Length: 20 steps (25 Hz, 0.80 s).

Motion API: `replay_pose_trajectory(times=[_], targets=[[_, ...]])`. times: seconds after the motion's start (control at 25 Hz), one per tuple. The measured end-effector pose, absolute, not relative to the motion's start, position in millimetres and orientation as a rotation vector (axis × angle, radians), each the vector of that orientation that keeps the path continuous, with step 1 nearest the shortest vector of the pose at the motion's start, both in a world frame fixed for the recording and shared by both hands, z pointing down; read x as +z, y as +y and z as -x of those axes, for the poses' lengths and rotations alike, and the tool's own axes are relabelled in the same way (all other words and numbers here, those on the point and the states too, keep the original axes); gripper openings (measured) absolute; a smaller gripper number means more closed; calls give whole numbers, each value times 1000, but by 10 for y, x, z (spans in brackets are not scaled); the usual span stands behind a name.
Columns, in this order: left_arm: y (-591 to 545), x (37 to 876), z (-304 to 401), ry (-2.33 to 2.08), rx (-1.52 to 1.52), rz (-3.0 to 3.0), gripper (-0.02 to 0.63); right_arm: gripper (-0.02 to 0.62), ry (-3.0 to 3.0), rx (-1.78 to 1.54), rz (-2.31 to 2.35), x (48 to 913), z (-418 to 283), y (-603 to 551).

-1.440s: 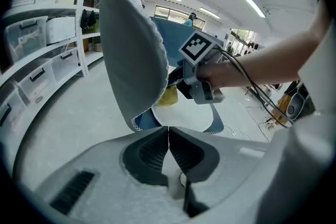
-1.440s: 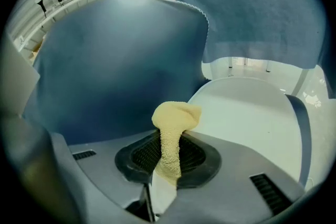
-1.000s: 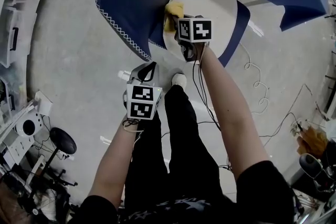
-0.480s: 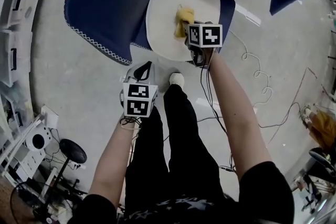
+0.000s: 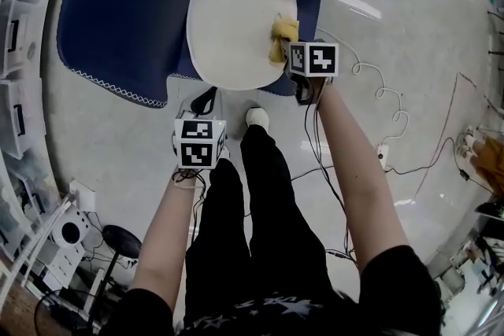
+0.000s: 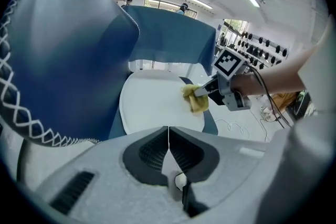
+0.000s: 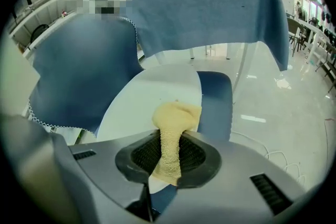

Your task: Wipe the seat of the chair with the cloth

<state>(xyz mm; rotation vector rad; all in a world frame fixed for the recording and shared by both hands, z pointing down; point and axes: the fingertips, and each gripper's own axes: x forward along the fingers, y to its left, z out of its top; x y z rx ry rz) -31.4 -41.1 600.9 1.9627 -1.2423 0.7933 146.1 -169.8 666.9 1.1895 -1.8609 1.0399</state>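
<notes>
The chair's white oval seat [image 5: 232, 20] lies in the upper middle of the head view. A yellow cloth [image 5: 282, 38] rests on the seat's right edge, with my right gripper [image 5: 294, 53] shut on it. In the right gripper view the cloth [image 7: 177, 115] bulges out ahead of the jaws over the seat [image 7: 149, 97]. My left gripper [image 5: 206, 103] hangs below the seat's near edge, off the chair. In its own view the left gripper [image 6: 168, 139] is shut with nothing in it, and the cloth [image 6: 195, 99] and the right gripper [image 6: 210, 93] show over the seat [image 6: 152, 105].
A dark blue fabric [image 5: 118, 12] with a white stitched hem hangs left of the seat. A blue panel [image 5: 311, 8] shows at the seat's right. Cables [image 5: 378, 102] trail over the floor on the right. A person's legs and white shoe [image 5: 257, 117] stand near the seat.
My right gripper has dragged the cloth across the seat from its left edge to its right edge. The left gripper has stayed shut below the seat.
</notes>
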Motion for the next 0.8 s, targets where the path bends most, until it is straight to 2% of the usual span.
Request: replay_pose_trajectory(times=[0.2, 0.4, 0.8], targets=[[-412, 5992, 227, -1241, 803, -1977, 21, 72, -1840, 1064, -1220, 6661, -1662, -1607], [-323, 5889, 181, -1249, 822, -1981, 21, 72, -1872, 1064, -1182, 6511, -1579, -1565], [50, 5862, 572, -1318, 798, -1886, 21, 71, -2019, 1009, -926, 6346, -352, -1415]])
